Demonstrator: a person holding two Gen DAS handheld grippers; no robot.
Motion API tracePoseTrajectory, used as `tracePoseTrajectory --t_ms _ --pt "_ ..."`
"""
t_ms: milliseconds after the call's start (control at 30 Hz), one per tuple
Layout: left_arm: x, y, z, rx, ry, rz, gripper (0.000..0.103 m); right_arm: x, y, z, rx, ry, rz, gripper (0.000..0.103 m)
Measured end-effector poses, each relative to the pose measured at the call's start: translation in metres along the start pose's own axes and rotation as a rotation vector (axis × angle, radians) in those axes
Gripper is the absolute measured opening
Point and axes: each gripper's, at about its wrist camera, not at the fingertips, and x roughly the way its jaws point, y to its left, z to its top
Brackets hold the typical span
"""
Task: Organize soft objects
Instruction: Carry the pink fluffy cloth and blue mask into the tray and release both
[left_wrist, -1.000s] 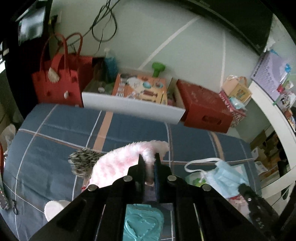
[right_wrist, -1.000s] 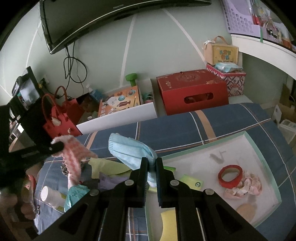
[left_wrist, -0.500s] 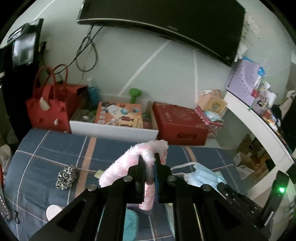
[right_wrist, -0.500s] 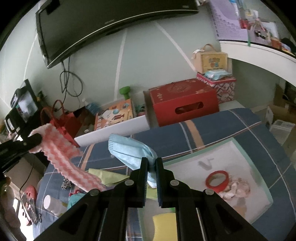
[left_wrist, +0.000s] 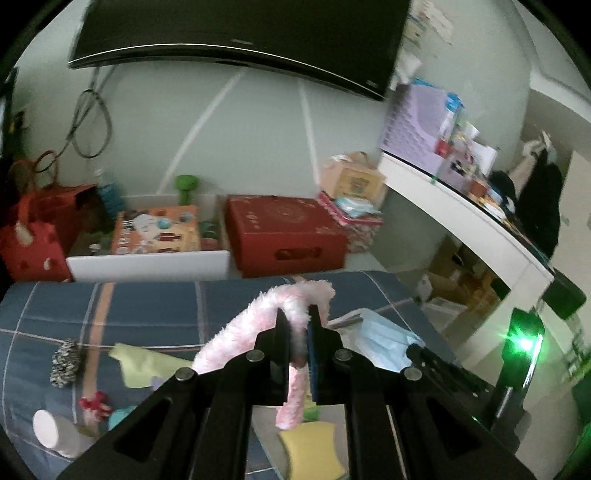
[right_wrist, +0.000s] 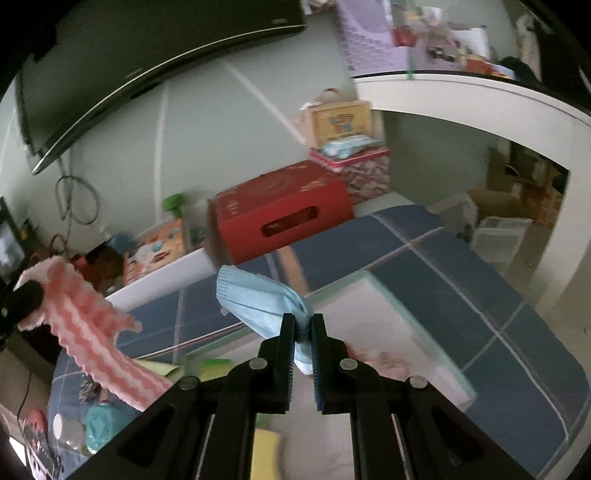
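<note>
My left gripper (left_wrist: 294, 325) has its jaws clamped on the fluffy pink sock (left_wrist: 255, 325), now lifted clear of the bed (left_wrist: 147, 306), where a second ago it trailed on the blanket. My right gripper (right_wrist: 303, 334) has its jaws pinched on the blue face mask (right_wrist: 255, 295), carried further over the white tray (right_wrist: 417, 332). Both soft pieces are airborne, so dropping them into the tray looks next. Beyond, the red box (right_wrist: 280, 218) stands by the wall.
</note>
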Motion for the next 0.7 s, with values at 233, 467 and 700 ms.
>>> tracePoseTrajectory --t_ms 233,467,700 --pt "0.017 -0.031 -0.007 0.045 0.021 -0.045 0.008 0.004 -0.058 0.004 0.091 -0.004 -0.136 0.009" --pt "0.043 -0.046 -0.018 0.077 0.046 -0.065 0.008 0.021 -0.081 0.001 0.123 0.002 -0.182 0.009" --pt "0.103 -0.037 -0.045 0.069 0.208 -0.015 0.008 0.059 -0.084 -0.017 0.117 0.102 -0.195 0.009"
